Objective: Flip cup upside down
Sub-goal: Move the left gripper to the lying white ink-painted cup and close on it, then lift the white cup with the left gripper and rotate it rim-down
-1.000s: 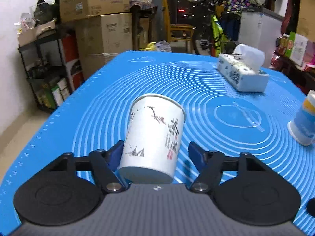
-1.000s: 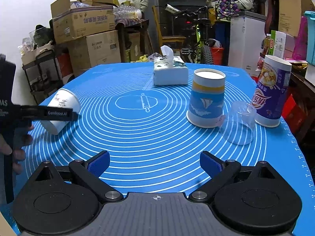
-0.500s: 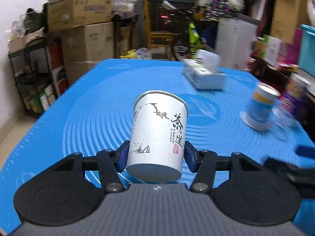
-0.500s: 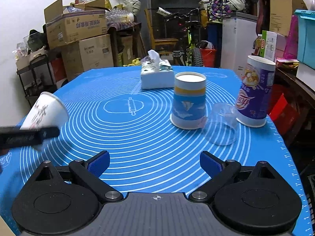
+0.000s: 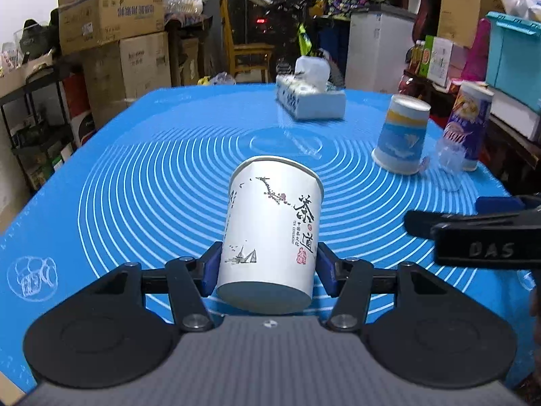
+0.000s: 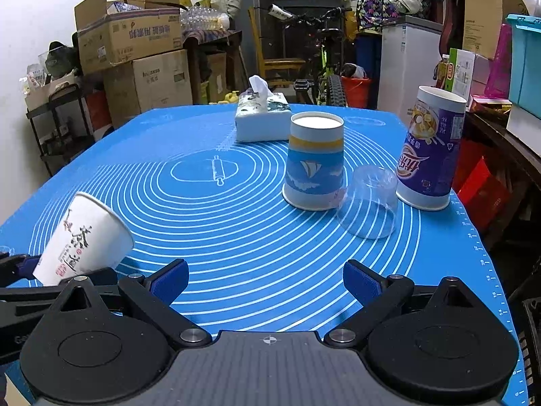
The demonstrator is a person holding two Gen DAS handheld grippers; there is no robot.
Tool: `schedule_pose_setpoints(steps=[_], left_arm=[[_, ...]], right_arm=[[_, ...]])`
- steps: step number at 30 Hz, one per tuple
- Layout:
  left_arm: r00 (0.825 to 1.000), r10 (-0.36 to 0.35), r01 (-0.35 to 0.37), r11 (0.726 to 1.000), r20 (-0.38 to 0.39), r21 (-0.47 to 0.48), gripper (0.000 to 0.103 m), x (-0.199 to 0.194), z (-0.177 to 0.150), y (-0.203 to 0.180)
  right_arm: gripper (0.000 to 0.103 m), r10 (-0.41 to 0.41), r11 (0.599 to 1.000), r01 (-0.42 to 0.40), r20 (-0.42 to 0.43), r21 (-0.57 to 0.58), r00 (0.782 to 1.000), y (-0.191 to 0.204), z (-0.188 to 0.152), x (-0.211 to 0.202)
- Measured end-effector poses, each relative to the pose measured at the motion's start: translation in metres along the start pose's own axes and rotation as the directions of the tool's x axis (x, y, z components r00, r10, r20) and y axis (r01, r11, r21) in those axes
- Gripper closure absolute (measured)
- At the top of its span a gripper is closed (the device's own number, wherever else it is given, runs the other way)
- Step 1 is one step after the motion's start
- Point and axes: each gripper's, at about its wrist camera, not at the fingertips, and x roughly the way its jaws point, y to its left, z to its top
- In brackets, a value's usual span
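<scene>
My left gripper (image 5: pixel 268 272) is shut on a white paper cup (image 5: pixel 272 237) with ink drawings and Chinese writing. It grips the cup near its base and holds it above the blue mat (image 5: pixel 152 169), tilted, mouth pointing away from the camera. The same cup (image 6: pixel 83 238) shows at the lower left of the right wrist view, lifted and tilted. My right gripper (image 6: pixel 265 280) is open and empty, low over the near edge of the mat (image 6: pixel 219 223). It also shows in the left wrist view (image 5: pixel 473 226) at the right.
A blue sailboat paper cup (image 6: pixel 316 165), a clear plastic cup (image 6: pixel 370 206) and a tall purple cup (image 6: pixel 431 149) stand upside down at the right. A tissue box (image 6: pixel 262 118) lies at the back. Boxes, shelves and a bicycle surround the table.
My left gripper closed on the white cup, lifted it off the mat and swung to the right. The right gripper stayed open and shifted slightly.
</scene>
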Motion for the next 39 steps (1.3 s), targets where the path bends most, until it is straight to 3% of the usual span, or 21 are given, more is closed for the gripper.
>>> schedule_pose_setpoints(steps=[5, 9, 11, 21, 24, 27, 31, 33, 35, 37, 39], left_arm=[[1.000, 0.011, -0.011, 1.000, -0.011, -0.002, 0.043, 0.003, -0.003, 0.002], [1.000, 0.018, -0.018, 1.000, 0.005, -0.007, 0.024, -0.001, -0.004, 0.002], [1.000, 0.020, -0.020, 1.000, 0.017, -0.010, 0.019, -0.004, -0.003, 0.003], [0.999, 0.039, -0.039, 0.999, 0.017, -0.002, 0.015, -0.004, -0.001, 0.004], [0.998, 0.044, -0.044, 0.999, 0.043, 0.006, 0.014, -0.012, -0.002, 0.005], [0.995, 0.004, -0.008, 0.999, 0.098, 0.037, 0.011, -0.031, -0.003, 0.007], [0.984, 0.001, -0.012, 0.998, 0.177, 0.061, 0.006, -0.055, 0.000, 0.017], [0.984, -0.009, 0.001, 0.999, 0.180, 0.042, 0.003, -0.060, 0.003, 0.028], [0.982, 0.012, -0.013, 1.000, 0.190, 0.001, 0.000, -0.063, 0.005, 0.042], [0.981, 0.053, -0.046, 0.998, 0.185, -0.043, 0.000, -0.061, 0.007, 0.055], [0.985, 0.079, -0.066, 0.994, 0.156, -0.086, 0.000, -0.057, 0.009, 0.070]], right_arm=[[0.005, 0.002, 1.000, -0.002, -0.007, 0.002, 1.000, 0.000, -0.001, 0.001], [0.005, 0.003, 1.000, -0.003, -0.008, 0.001, 1.000, 0.000, -0.001, 0.001], [0.005, 0.003, 1.000, -0.003, -0.010, 0.003, 1.000, 0.000, -0.001, 0.002], [0.005, 0.007, 1.000, -0.007, -0.016, 0.001, 1.000, 0.002, -0.002, 0.003], [0.005, 0.011, 1.000, -0.011, 0.002, -0.005, 1.000, 0.000, 0.002, -0.003], [0.005, 0.014, 0.999, -0.013, 0.039, -0.041, 0.999, -0.001, 0.010, -0.015], [0.005, -0.009, 0.979, 0.027, 0.090, -0.202, 0.996, 0.017, 0.025, -0.033], [0.005, -0.019, 0.940, 0.060, 0.124, -0.337, 0.992, 0.035, 0.033, -0.044], [0.005, -0.037, 0.850, 0.118, 0.165, -0.513, 0.986, 0.062, 0.036, -0.054], [0.005, -0.046, 0.720, 0.176, 0.207, -0.671, 0.977, 0.090, 0.034, -0.059], [0.005, -0.033, 0.521, 0.218, 0.236, -0.825, 0.971, 0.120, 0.027, -0.060]])
